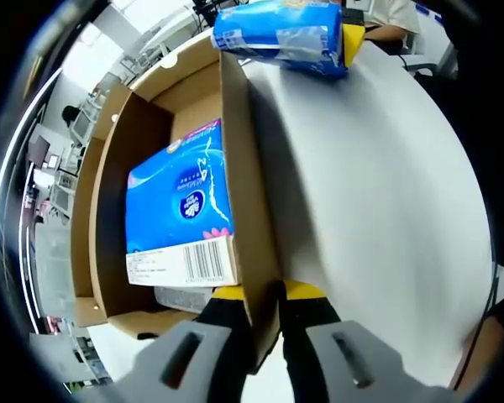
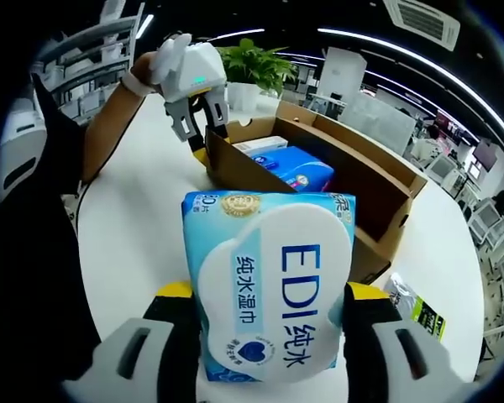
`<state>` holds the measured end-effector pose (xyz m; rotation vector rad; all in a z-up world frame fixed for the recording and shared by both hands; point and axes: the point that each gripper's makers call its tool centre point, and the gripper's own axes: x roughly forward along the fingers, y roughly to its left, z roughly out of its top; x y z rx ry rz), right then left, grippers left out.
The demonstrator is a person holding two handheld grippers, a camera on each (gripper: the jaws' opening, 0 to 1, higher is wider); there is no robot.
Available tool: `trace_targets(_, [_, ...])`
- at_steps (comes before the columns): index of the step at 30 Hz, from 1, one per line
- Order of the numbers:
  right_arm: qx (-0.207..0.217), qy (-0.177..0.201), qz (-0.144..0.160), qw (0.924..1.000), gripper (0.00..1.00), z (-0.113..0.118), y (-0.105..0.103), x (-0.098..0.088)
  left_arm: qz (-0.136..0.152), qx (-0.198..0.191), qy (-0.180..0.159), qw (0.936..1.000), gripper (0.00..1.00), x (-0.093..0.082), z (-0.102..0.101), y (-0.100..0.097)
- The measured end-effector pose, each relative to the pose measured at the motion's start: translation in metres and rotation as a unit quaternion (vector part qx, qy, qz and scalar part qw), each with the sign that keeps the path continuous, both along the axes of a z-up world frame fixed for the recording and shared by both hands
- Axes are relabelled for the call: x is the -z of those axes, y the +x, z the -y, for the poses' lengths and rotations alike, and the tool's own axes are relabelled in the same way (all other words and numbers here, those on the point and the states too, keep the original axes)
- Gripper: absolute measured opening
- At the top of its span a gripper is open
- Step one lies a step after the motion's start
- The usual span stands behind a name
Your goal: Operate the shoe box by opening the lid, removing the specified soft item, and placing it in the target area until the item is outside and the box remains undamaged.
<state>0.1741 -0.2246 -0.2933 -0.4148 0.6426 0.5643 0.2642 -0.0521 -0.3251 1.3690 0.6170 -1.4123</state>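
On the white table, the open shoe box kept a blue tissue pack inside. Your left claw was pinched on the box wall, likely to steady it. Your right claw clamped the wet wipes pack, already out, above the table.
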Motion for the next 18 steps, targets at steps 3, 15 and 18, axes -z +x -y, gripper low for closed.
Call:
trace_targets(3, [0.001,-0.002,0.000,1.0000,0.66,-0.001,0.000,0.000,0.001,0.000,0.002,1.0000,0.10,0.000,0.000,0.002])
trace_targets(15, [-0.005,0.008,-0.002,1.0000,0.63,-0.001,0.001,0.000,0.002,-0.004,0.005,1.0000,0.10,-0.001,-0.001,0.012])
trace_targets(18, [-0.003,0.006,0.000,1.0000,0.63,-0.001,0.002,0.000,0.001,-0.003,0.005,1.0000,0.10,-0.002,0.000,0.013])
